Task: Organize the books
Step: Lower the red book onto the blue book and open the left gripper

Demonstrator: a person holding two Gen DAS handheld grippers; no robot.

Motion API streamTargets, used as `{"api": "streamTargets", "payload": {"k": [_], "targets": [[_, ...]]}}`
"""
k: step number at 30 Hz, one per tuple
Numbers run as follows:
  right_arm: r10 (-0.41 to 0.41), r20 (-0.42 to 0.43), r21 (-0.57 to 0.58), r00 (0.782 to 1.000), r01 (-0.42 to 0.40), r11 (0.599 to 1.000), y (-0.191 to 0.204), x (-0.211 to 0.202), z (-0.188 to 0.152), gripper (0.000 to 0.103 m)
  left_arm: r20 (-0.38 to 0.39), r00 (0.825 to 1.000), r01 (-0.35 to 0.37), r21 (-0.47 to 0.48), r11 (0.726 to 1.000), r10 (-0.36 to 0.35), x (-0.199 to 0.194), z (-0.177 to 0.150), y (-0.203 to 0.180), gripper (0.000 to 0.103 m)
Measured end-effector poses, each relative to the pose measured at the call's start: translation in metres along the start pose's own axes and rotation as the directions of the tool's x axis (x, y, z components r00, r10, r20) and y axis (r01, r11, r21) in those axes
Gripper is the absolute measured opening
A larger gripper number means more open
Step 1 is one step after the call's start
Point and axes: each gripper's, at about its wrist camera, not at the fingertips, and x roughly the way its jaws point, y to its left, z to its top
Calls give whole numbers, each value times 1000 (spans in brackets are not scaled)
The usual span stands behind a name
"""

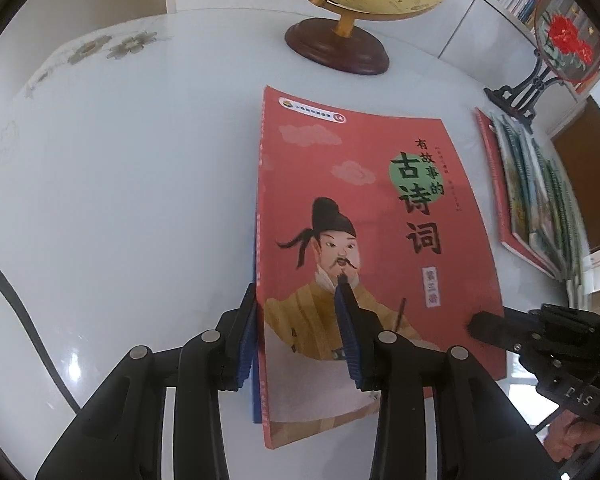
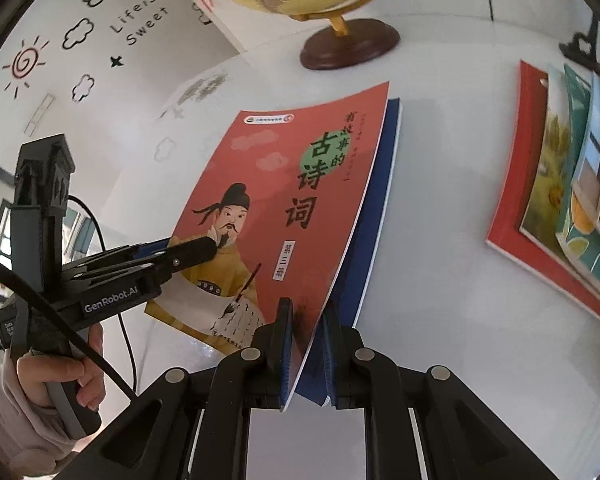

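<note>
A red poetry book (image 1: pixel 364 216) with a man in yellow robes on its cover lies on a blue book (image 2: pixel 376 216) on the white table. My left gripper (image 1: pixel 300 340) is shut on the left, spine side of the pair, one finger over the cover. My right gripper (image 2: pixel 306 356) is shut on the right edge of the red book and the blue one under it. Each gripper shows in the other's view: the right one (image 1: pixel 500 328) at the cover's right edge, the left one (image 2: pixel 188 252) on the cover's left.
A globe on a dark wooden base (image 1: pixel 338 46) stands behind the books. A fanned pile of picture books on a red one (image 2: pixel 560 184) lies to the right. A round red-flower fan on a black stand (image 1: pixel 556 52) is at the back right.
</note>
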Motion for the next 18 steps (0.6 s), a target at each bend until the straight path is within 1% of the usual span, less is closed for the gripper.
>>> {"api": "streamTargets", "payload": {"k": [1,5,6,7,10,11,12,14,18], "targets": [[-3,-5,2,1000,3,1000,0,1,0,14,-3,1000,-12,5,1000,12,1,1,0,34],[-7,-32,31,999,8,999,-3,3,-3,19,-14,1000,-18,-9,1000,18,1,2,5,35],[-5,-40,43,999,6,999,-5,5,-3,20,-18,1000,-19,-12,1000,19,2,3,7,37],[6,-45,58,999,-3,998,-6,5,-3,21,-25,1000,-18,-19,1000,18,3,3,8,43],[3,-60,82,998,2,997,-8,5,-3,23,-34,999,-40,-32,999,39,3,5,11,44],[4,-67,90,998,2,996,-8,4,-2,26,-33,998,-52,-34,998,51,3,5,12,44],[0,-70,94,998,7,996,-9,3,-3,37,-31,997,-67,-38,997,66,2,5,13,44],[-36,-86,104,996,45,994,-11,0,-5,55,-26,997,-81,-48,996,79,-1,5,15,44],[-49,-77,121,996,58,991,-18,-12,-13,55,-22,995,-97,-65,993,96,-7,3,18,44]]}}
